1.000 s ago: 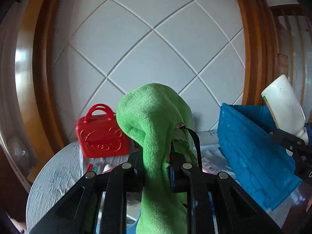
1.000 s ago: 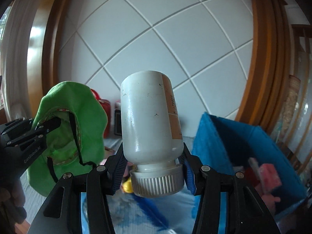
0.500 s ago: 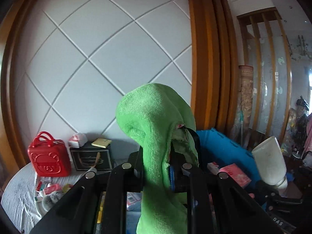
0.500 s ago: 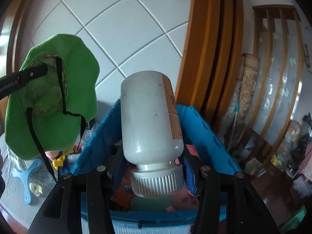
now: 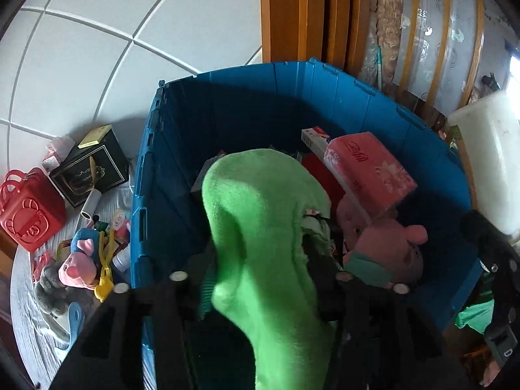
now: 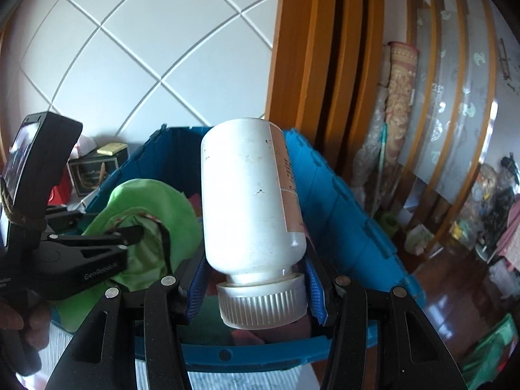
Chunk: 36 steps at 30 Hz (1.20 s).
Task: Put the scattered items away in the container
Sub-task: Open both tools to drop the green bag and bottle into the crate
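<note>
Left claw [image 5: 260,279] angled downward, jaws opening; right claw [image 6: 256,292] tilted down, clamped, jaws part-spread.

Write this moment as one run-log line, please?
left gripper: opening, green cloth between its fingers, over blue bin | right gripper: shut on white bottle over bin | toys left on table

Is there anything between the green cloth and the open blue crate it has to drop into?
Nothing visible. The green cloth hangs over the blue crate, whose top is open; a pink plush and boxes lie inside.
</note>
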Each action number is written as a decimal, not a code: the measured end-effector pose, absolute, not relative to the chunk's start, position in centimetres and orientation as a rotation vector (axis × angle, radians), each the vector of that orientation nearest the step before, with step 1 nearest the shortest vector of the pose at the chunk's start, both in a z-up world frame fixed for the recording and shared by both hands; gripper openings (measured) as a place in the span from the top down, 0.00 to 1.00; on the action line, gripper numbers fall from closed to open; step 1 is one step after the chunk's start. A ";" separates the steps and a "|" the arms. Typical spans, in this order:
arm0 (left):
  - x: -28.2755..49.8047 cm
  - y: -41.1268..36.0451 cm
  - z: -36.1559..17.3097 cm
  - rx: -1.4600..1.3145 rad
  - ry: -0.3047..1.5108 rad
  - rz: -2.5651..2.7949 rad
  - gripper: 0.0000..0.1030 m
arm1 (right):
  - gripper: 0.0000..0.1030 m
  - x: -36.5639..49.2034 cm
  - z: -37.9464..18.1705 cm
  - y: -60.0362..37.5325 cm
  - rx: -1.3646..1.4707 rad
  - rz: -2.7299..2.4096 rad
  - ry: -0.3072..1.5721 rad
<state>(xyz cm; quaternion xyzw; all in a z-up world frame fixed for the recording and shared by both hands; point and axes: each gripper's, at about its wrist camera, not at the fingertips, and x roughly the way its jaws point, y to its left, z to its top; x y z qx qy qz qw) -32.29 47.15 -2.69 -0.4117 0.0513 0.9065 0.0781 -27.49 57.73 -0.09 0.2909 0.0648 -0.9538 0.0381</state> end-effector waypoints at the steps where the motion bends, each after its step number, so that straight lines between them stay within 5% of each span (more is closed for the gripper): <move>1: -32.1 47.3 -2.7 -1.220 0.170 2.727 0.31 | 0.51 -27.9 -0.5 57.8 0.897 -2.907 0.209; 23: -30.4 44.4 -3.6 -1.215 0.225 2.856 0.22 | 0.51 -34.9 -8.1 55.2 1.454 -2.488 0.391; 36: -29.4 44.2 -2.8 -1.139 0.165 2.851 0.22 | 0.18 -32.6 -5.7 56.5 1.351 -2.584 0.384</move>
